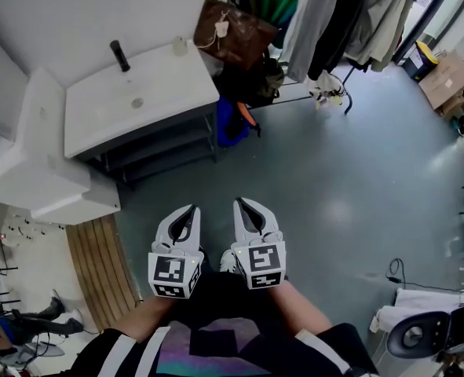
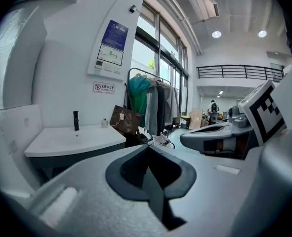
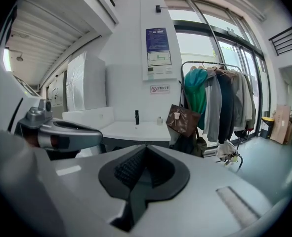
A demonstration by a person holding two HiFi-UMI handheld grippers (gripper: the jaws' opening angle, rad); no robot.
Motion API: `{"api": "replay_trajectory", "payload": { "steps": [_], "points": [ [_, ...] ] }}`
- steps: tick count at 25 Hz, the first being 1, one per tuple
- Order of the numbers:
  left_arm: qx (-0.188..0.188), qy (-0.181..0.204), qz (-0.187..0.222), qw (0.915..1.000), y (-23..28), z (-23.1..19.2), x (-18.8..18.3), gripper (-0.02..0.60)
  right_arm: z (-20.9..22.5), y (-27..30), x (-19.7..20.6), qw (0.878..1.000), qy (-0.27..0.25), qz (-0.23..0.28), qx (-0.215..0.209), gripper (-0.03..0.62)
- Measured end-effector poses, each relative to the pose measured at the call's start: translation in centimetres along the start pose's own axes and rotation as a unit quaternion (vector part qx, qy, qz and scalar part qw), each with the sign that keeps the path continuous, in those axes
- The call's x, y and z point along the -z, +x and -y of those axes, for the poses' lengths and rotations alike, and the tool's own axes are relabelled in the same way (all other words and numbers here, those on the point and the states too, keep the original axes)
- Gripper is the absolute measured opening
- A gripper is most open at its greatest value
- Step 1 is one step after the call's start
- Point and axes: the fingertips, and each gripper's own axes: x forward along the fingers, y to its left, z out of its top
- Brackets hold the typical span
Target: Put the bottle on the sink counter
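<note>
Bottle [image 1: 180, 45] (on counter [image 1: 165, 93]) well beyond left hand-held gripper [image 1: 192, 210]

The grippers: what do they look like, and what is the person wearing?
The left gripper and right gripper are smooth white shells with dark grey pads inside. Each carries a cube with black-and-white square markers. The sleeves are black with white stripes.

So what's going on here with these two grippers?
A person holds the left gripper and the right gripper side by side above the grey floor, both shut and empty, facing the white sink counter. A small bottle stands at the counter's back corner, near a brown bag. Neither gripper touches anything.
</note>
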Motion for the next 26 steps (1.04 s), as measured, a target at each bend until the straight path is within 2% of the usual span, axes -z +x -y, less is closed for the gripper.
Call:
{"api": "replay_trajectory", "payload": {
  "steps": [4,11,26],
  "points": [
    [-0.012,-0.005,0.007,0.9999,-0.9,-0.5,0.2,-0.003,-0.8,-0.1,1.2,1.000,0.001,-0.010,-0.006,0.000],
    [-0.027,-0.007,0.009,0.9996,-1.4,-1.6,0.2,-0.002,-1.8,0.3,0.5,1.000,-0.009,-0.001,-0.019,0.000],
    [-0.013,-0.003,0.005,0.9999,-0.2,-1.2,0.1,-0.002,-0.8,0.5,0.3,1.000,-0.008,0.002,-0.010,0.000]
  ]
}}
